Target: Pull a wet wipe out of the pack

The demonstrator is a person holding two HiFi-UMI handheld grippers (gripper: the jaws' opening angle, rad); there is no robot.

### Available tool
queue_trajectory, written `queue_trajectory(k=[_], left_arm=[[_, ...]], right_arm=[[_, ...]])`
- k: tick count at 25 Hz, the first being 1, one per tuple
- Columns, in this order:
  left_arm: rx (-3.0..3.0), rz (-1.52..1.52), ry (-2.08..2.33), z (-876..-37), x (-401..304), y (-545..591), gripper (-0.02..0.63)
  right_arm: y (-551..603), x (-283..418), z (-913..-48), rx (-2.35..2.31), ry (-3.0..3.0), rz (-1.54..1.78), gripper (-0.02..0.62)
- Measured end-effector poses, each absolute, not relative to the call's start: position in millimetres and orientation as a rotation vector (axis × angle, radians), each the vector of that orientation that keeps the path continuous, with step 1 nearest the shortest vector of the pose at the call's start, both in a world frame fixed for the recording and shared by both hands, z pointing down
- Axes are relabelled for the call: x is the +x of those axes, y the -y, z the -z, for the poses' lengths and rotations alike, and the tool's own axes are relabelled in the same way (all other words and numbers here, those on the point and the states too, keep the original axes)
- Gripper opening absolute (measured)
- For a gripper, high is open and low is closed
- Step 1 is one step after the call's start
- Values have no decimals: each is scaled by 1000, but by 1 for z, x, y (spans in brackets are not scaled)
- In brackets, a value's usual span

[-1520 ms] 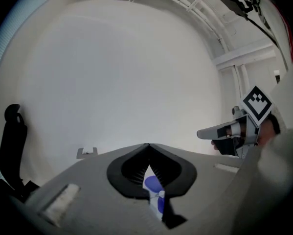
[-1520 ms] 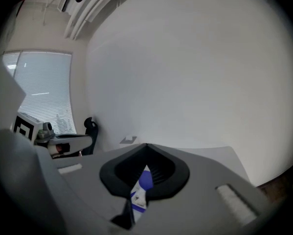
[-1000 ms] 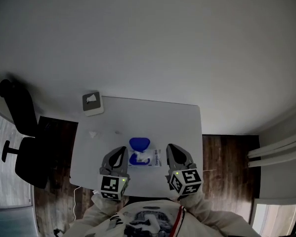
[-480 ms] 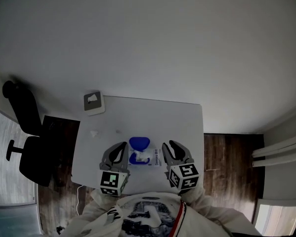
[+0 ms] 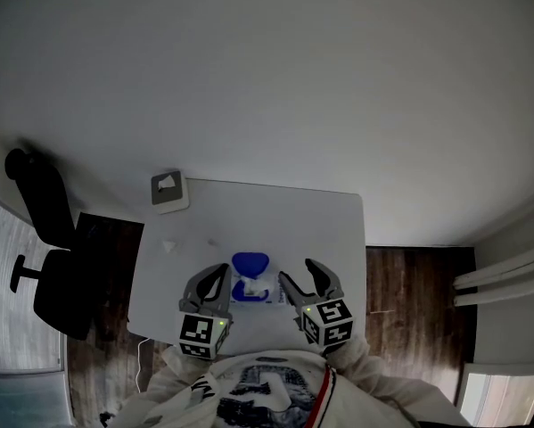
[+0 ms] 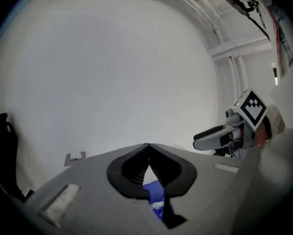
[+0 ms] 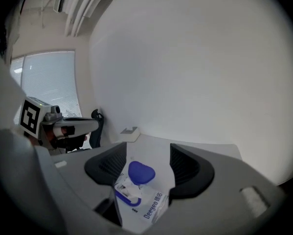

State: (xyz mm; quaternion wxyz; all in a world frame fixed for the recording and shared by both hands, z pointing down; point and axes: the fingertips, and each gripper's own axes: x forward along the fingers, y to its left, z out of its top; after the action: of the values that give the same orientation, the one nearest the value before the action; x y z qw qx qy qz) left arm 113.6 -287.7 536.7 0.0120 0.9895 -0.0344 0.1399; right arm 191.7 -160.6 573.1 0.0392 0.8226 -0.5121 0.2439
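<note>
A white table (image 5: 324, 230) carries a flat white wet wipe pack (image 7: 152, 208) with blue print, lying near the person's edge. Its round blue lid (image 7: 141, 173) stands flipped up at the far end, and a crumpled tuft of white wipe (image 7: 125, 185) pokes out of the blue-ringed opening beneath it. At the table's far left corner sits a small grey box (image 5: 168, 190) with something white showing at its top. The right gripper (image 7: 147, 153) is at the pack's right side. Its jaws have just been opening and stand wide apart, and in its own view the pack lies in the gap between them with neither pad pressing on it. The left gripper (image 6: 147, 148) is at the pack's left side, tips together on nothing, with the blue lid showing just behind them. A black office chair (image 5: 39, 239) stands on the wooden floor to the left.
</note>
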Motion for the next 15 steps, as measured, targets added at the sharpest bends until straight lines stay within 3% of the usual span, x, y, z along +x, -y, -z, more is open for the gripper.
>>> queue_trajectory(k=[15], left_arm=[[3067,-437,160,-535,101,291,5]], right_arm=[[175,174,-625,2332,1612,-888,259]])
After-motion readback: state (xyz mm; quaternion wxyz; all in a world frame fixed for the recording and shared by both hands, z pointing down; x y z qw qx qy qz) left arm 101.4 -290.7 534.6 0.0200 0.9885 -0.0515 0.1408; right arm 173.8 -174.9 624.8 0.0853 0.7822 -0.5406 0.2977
